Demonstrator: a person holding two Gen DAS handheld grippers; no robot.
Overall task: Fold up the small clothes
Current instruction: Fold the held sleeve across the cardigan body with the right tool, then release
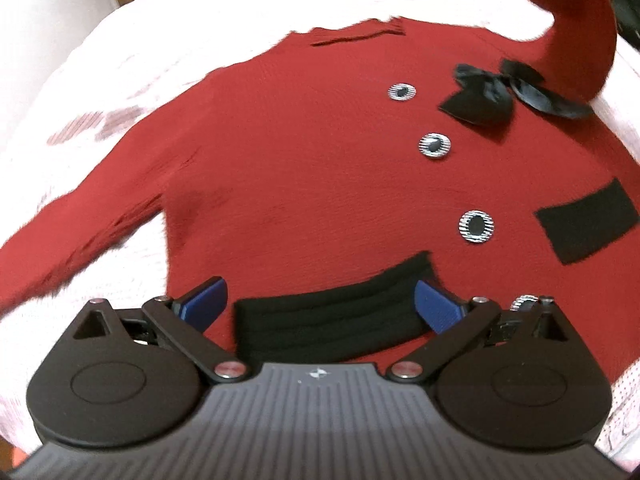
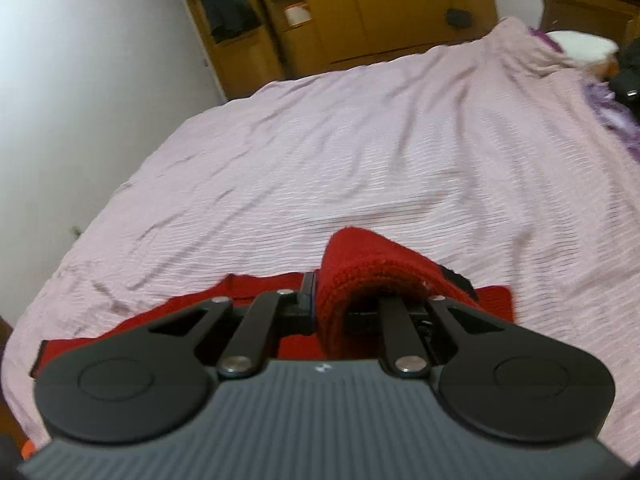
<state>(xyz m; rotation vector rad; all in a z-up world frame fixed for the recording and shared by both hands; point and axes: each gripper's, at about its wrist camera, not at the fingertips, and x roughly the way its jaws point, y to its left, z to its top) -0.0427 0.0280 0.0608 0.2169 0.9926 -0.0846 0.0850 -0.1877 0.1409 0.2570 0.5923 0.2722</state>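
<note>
My right gripper [image 2: 320, 300] clamps the sleeve [image 2: 360, 264]; the sweater body [image 1: 304, 176] lies below-left; my left gripper [image 1: 320, 304] hangs unclenched above it.

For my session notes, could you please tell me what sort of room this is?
Most likely a bedroom: a wide bed under a pink bedspread, a wooden wardrobe against the far wall, and dark clothes hanging beside it.

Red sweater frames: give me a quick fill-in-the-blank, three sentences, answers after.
1. The right gripper is shut on the sweater's ____.
2. The left gripper hovers with its blue fingers ____ over the sweater's black hem band.
3. A black ____ sits near the sweater's neckline.

Answers: sleeve; open; bow
</note>
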